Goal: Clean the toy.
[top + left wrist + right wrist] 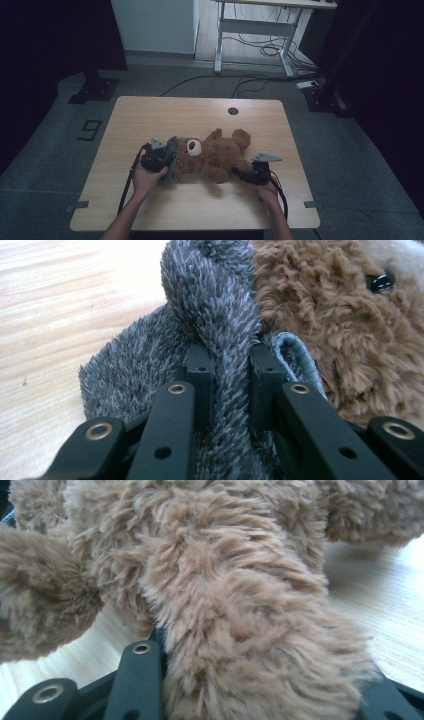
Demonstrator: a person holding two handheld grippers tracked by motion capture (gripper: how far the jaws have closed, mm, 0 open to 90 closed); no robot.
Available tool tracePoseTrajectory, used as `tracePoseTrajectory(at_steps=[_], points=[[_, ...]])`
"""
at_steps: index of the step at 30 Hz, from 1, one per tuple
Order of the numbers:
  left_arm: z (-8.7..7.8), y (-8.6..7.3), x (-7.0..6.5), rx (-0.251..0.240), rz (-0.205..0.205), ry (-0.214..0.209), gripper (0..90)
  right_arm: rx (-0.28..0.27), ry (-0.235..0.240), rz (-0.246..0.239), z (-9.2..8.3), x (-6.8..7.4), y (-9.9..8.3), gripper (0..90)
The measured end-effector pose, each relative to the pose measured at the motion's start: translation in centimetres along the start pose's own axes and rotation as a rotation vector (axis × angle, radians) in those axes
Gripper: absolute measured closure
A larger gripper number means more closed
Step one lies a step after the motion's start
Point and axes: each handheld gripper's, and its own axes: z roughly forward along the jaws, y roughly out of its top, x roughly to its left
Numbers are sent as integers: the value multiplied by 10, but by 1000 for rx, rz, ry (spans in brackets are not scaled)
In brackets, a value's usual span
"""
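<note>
A brown teddy bear (pixel 215 155) lies on its back on the wooden table (pixel 150 115), head to the left. A grey fuzzy cloth (pixel 172 159) sits against its head. My left gripper (pixel 167 161) is shut on a fold of that grey cloth (pixel 220 315), which is bunched between the black jaws of the left gripper (pixel 231 360), right beside the bear's face (pixel 325 315). My right gripper (pixel 241 173) is at the bear's lower right limb. In the right gripper view the furry leg (pixel 240 605) fills the gap of the right gripper (pixel 260 680) and the jaws press on it.
A round cable hole (pixel 233 111) lies in the table's far middle. Bare wood surrounds the bear on all sides. Beyond the table stand a white desk frame (pixel 220 45) and loose cables (pixel 270 50) on the floor.
</note>
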Motion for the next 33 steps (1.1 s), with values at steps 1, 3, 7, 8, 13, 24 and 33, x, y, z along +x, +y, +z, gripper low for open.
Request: tracePoseTrajectory(at_steps=[1,3,7,8,13,24,33], points=[[2,2,2,1,-14,-10,756,-4,-6,-1,1,-1,1,538],[3,4,4,0,-26,-19,755,-11,-18,3,1,-3,2,534],[2,4,5,-5,-22,-12,750,-23,-18,11,2,-7,2,525],[1,4,5,-9,-25,-11,748,-22,-21,7,2,-6,2,521],[-14,2,8,-34,-17,-4,744,-46,-62,-11,-4,-1,3,398],[-53,-32,28,-31,-15,34,735,-108,-75,1,-20,0,-1,272],[-65,-71,37,57,0,43,715,-95,-79,-7,-30,-2,-11,272]])
